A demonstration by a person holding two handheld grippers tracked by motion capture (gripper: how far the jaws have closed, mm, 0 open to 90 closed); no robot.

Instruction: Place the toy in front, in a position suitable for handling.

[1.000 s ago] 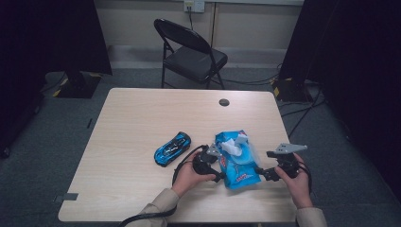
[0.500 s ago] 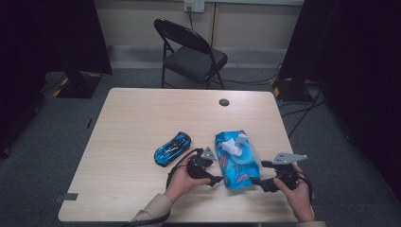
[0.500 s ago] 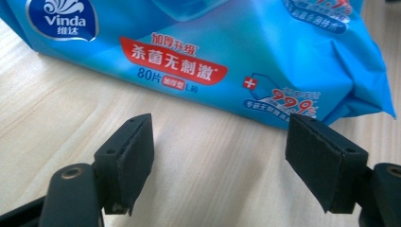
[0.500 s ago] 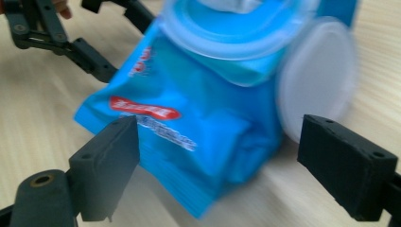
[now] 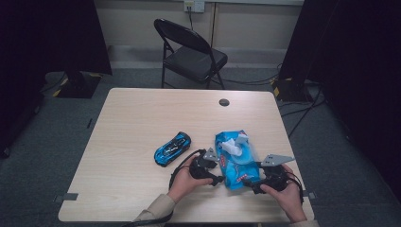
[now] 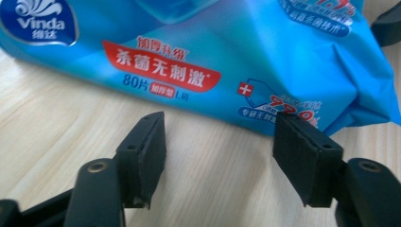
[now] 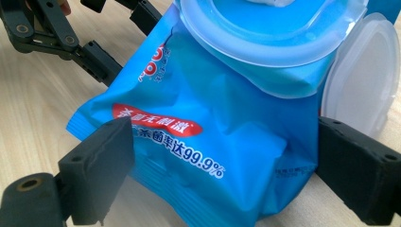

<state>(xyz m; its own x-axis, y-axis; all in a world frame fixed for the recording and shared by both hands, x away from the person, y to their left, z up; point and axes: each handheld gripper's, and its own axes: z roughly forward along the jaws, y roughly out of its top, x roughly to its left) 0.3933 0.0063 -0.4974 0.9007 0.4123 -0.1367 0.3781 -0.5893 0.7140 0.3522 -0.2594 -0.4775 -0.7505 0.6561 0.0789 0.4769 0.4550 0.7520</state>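
At the near edge of the table, the person's two hands each hold a gripper on either side of a blue wet-wipe pack. The right gripper sits at the pack's near right corner; in the right gripper view its two black jaws stand apart with the pack's crinkled end between them, the left pad touching or just beside the foil and the right pad close against its edge, though a firm squeeze cannot be made out, so the jaws read as open around the pack. The left gripper lies just beside the pack's left side; in the left gripper view its jaws are spread with bare wood between them, having just been closing a little, and the pack lies just beyond the tips (the right-hand pad is almost at the pack's lower edge), nothing clamped. On top of the pack the round plastic lid is flipped open to one side, and a white wipe pokes up from the opening. Left of the pack, a little farther in, a blue toy car rests on the table, apart from both grippers. Farther still, a small dark round disc sits near the table's far edge, and beyond the table stands a black folding chair.
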